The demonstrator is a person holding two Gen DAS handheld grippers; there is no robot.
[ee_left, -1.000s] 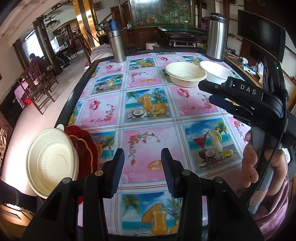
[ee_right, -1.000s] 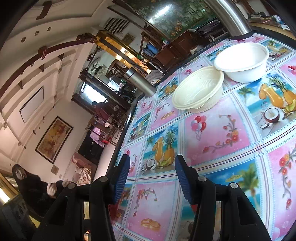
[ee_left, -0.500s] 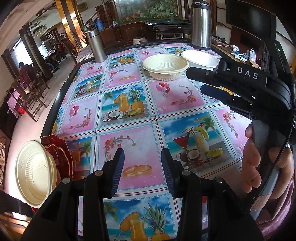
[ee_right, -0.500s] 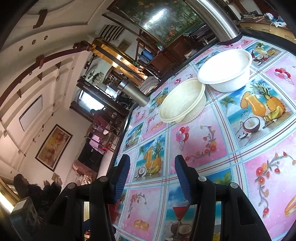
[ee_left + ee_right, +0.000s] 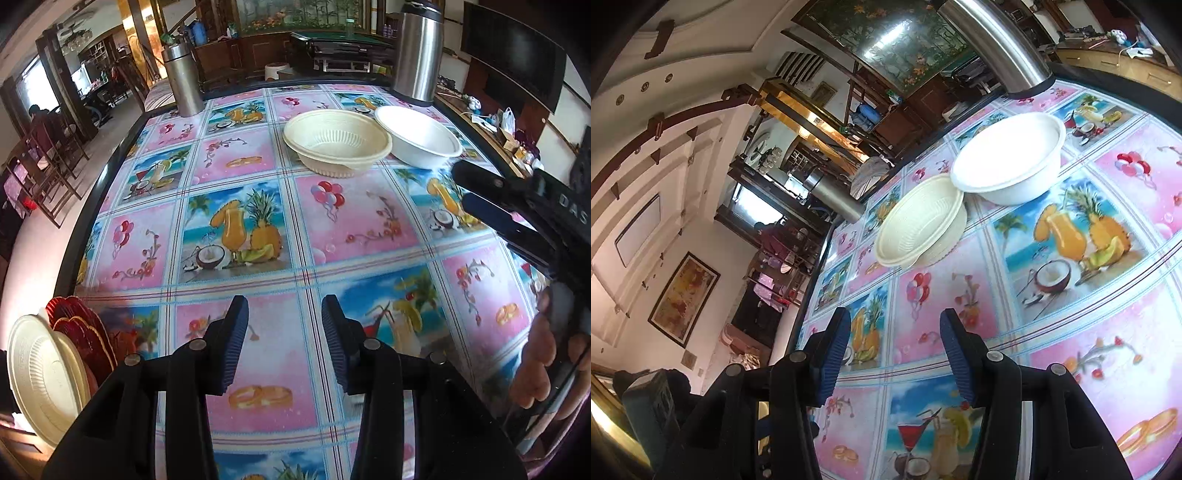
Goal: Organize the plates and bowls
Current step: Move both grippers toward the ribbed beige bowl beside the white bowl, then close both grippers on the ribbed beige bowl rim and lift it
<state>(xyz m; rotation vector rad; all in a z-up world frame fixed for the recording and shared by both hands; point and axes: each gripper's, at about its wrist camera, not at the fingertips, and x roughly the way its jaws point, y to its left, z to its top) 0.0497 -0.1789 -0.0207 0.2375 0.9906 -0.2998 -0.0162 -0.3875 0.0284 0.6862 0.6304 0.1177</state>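
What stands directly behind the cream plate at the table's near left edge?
Behind the upright cream plate stand red plates with scalloped, gold-trimmed rims, also on edge. The cream plate covers most of them, so their number and whatever supports them cannot be seen.

Daylight pours in from the window [image 5: 44,85] beyond the surface's left edge, washing that side pale. The glossy cloth [image 5: 354,221] throws soft glare. Both fisheye views bend hard at their rims, and the hand [image 5: 546,365] at right is blurred.
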